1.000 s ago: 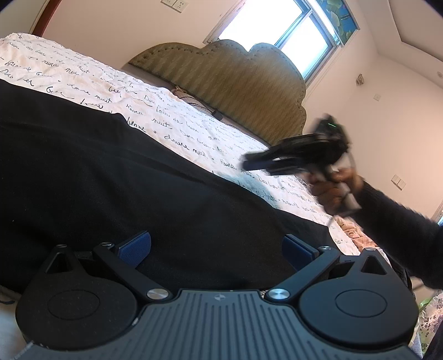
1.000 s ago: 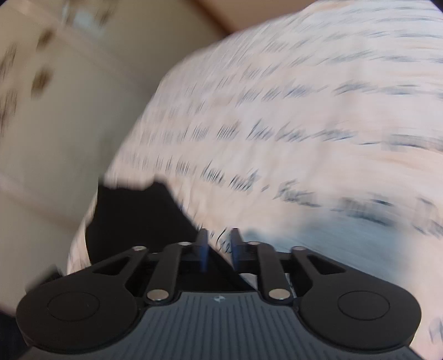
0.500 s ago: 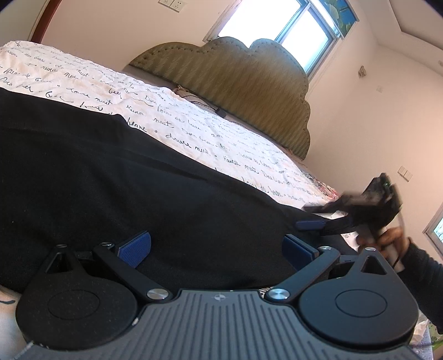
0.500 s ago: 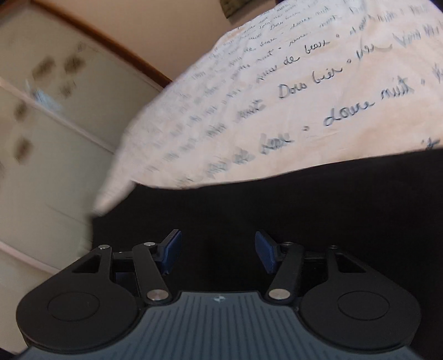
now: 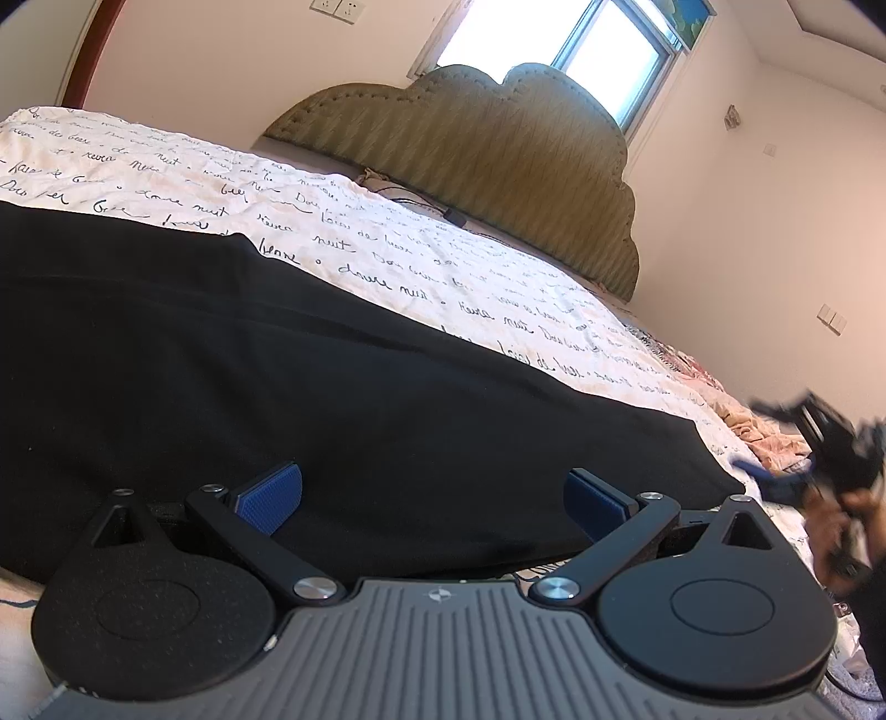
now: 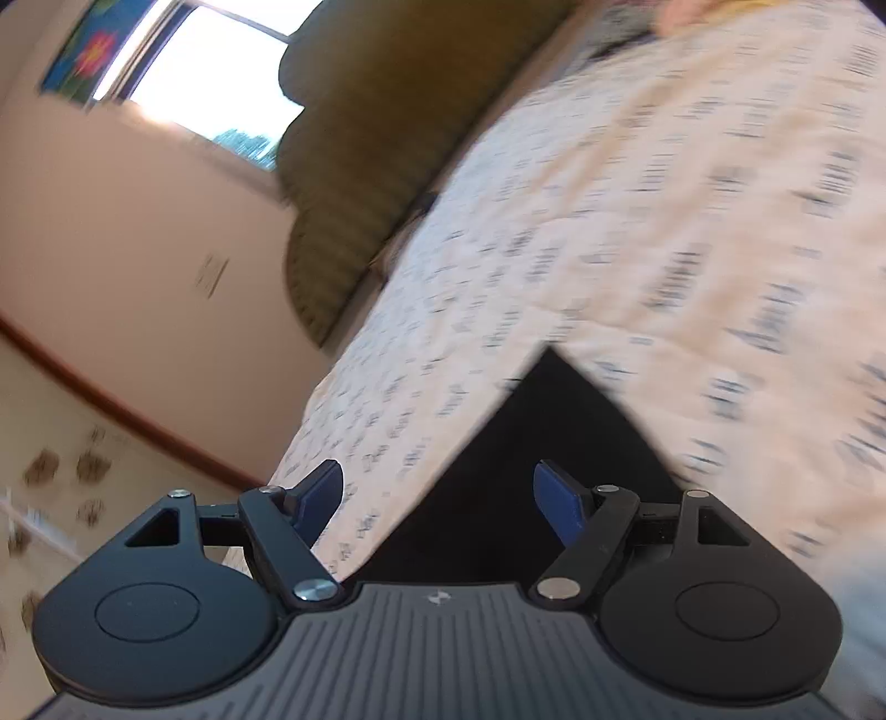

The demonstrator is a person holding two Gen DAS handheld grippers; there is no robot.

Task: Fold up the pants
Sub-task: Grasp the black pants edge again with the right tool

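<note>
A: Moved since a second ago: right gripper (image 6: 437, 498), then up over the middle of the bed, now low at the near edge, past the corner of the pants (image 5: 277, 360). Seen from the left wrist as a dark blur (image 5: 797, 471) at far right, gripped by a hand (image 5: 836, 531).

B: And its jaws?

A: Nearly pinched together a second ago, now well apart and opening. Blue pads (image 6: 318, 498) spread on either side of a pointed corner of the black pants (image 6: 531, 471). No contact between pads and cloth visible.

B: Left gripper?

A: Hardly shifted. Left gripper (image 5: 432, 498) low at the near edge of the pants, jaws wide, blue pads (image 5: 271, 495) far apart. Black cloth lying between and beyond them; pressing on it not seen.

B: Where exactly are the pants?

A: Spread flat as a broad black sheet across the bed cover (image 5: 443, 277), white with black handwritten script. Near edge along the bed's side, right-hand corner ending just short of the right gripper.

B: Anything else in the room?

A: Padded olive headboard (image 5: 498, 166) at the far end, bright window (image 5: 554, 44) above it, pale walls. Right wrist view heavily blurred.
</note>
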